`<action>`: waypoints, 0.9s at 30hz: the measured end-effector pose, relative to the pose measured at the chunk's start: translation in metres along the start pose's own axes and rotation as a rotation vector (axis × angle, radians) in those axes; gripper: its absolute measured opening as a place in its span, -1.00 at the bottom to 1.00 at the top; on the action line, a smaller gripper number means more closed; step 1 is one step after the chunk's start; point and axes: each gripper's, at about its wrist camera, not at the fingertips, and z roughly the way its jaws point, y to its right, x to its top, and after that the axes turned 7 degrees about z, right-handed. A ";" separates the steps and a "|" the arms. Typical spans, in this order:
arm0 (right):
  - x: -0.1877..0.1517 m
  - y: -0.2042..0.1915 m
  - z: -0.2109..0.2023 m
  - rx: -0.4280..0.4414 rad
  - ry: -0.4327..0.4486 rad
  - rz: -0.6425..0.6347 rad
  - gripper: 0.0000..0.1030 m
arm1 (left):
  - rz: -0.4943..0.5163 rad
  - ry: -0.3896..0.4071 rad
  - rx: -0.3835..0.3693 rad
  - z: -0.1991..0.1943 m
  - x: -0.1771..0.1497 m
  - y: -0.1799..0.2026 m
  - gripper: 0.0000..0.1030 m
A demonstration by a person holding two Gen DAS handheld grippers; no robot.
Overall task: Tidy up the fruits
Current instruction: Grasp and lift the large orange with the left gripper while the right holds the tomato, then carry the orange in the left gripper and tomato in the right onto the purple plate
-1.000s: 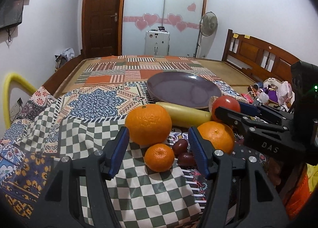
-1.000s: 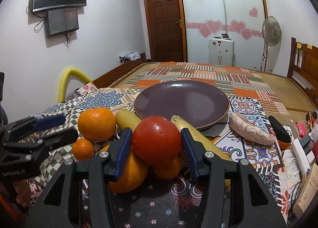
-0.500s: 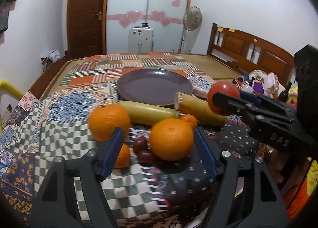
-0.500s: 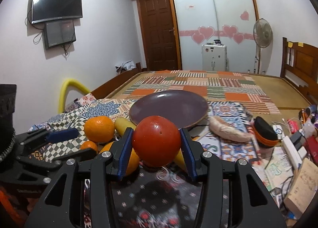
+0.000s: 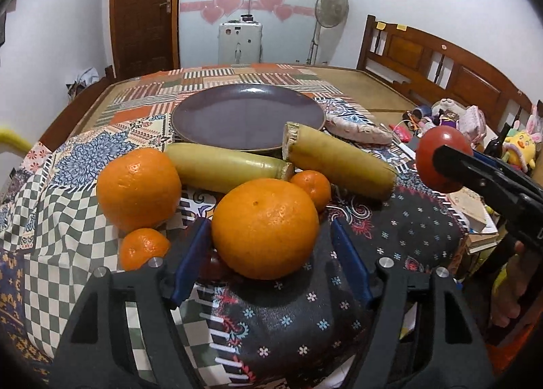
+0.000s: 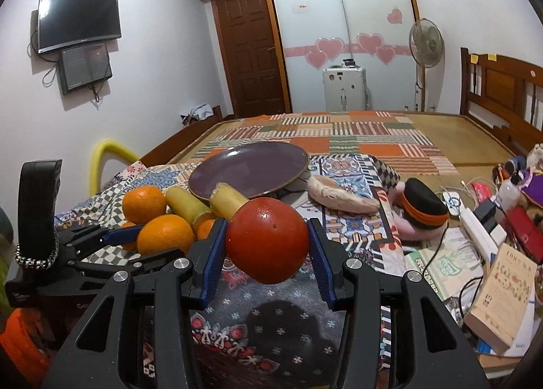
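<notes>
My right gripper (image 6: pixel 267 255) is shut on a red tomato (image 6: pixel 267 239) and holds it in the air, right of the fruit pile; the tomato also shows in the left wrist view (image 5: pixel 441 158). My left gripper (image 5: pixel 266 248) is open around a large orange (image 5: pixel 266 227) that rests on the cloth, its blue pads just clear of it. A second large orange (image 5: pixel 137 188), two small mandarins (image 5: pixel 144 249) (image 5: pixel 312 183) and two yellow sugarcane pieces (image 5: pixel 227 168) (image 5: pixel 339 163) lie by it. The empty purple plate (image 5: pixel 247 114) sits behind them.
A sweet potato (image 6: pixel 341 199) lies right of the plate. Dark small fruits (image 5: pixel 210 265) sit under the left pad. Books, cables and a black-and-orange case (image 6: pixel 424 207) crowd the right edge. A wooden headboard (image 5: pixel 451 73) stands at the far right.
The left gripper has shifted right and closer, from framing the small mandarin to framing the front large orange. The right gripper has lifted the tomato up and away from the pile.
</notes>
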 end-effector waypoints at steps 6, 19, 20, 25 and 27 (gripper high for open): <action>-0.004 0.005 0.002 0.004 -0.013 0.003 -0.15 | 0.010 0.000 0.030 0.007 0.001 0.000 0.26; 0.007 0.006 0.002 -0.006 -0.013 -0.010 -0.15 | 0.024 0.072 0.018 -0.021 0.009 0.001 0.23; 0.009 0.006 0.002 -0.007 -0.012 -0.015 -0.15 | 0.023 0.082 0.018 -0.026 0.011 0.000 0.23; 0.021 0.002 -0.002 -0.017 0.021 -0.042 -0.15 | 0.016 0.128 0.030 -0.046 0.024 -0.010 0.23; 0.028 0.000 -0.003 -0.019 0.037 -0.050 -0.15 | 0.013 0.147 0.036 -0.052 0.031 -0.015 0.23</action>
